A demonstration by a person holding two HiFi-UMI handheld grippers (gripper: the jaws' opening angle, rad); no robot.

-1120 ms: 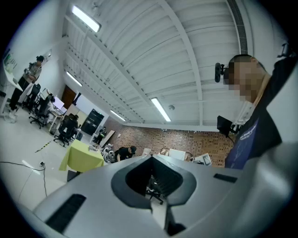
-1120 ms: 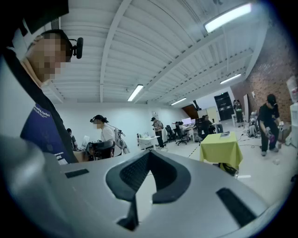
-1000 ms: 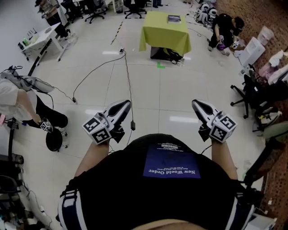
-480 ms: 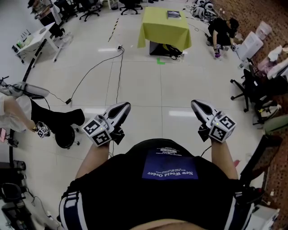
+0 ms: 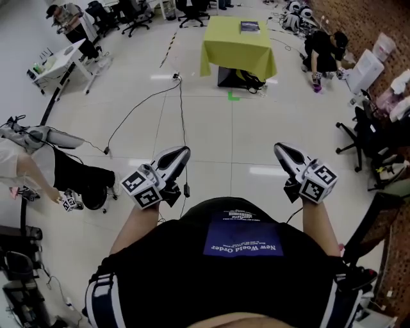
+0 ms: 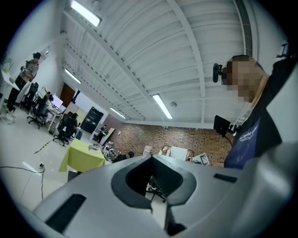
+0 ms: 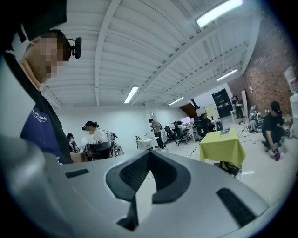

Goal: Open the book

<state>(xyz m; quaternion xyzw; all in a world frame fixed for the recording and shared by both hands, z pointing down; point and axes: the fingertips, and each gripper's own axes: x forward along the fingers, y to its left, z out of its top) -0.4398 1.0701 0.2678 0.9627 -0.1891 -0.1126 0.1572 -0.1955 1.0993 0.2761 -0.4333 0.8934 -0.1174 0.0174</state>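
The left gripper [image 5: 181, 154] and the right gripper [image 5: 280, 150] both have their jaws closed together on nothing, and are held out in front of the person's chest above a pale tiled floor [image 5: 256, 128]. A black cable [image 5: 182, 115] trails across the tiles between them. Well ahead stands the desk [image 5: 238, 50] under a yellow-green cloth, with the book [image 5: 250, 26] lying flat on top (far from either gripper). A brick wall [image 5: 365, 16] lines the room's right side.
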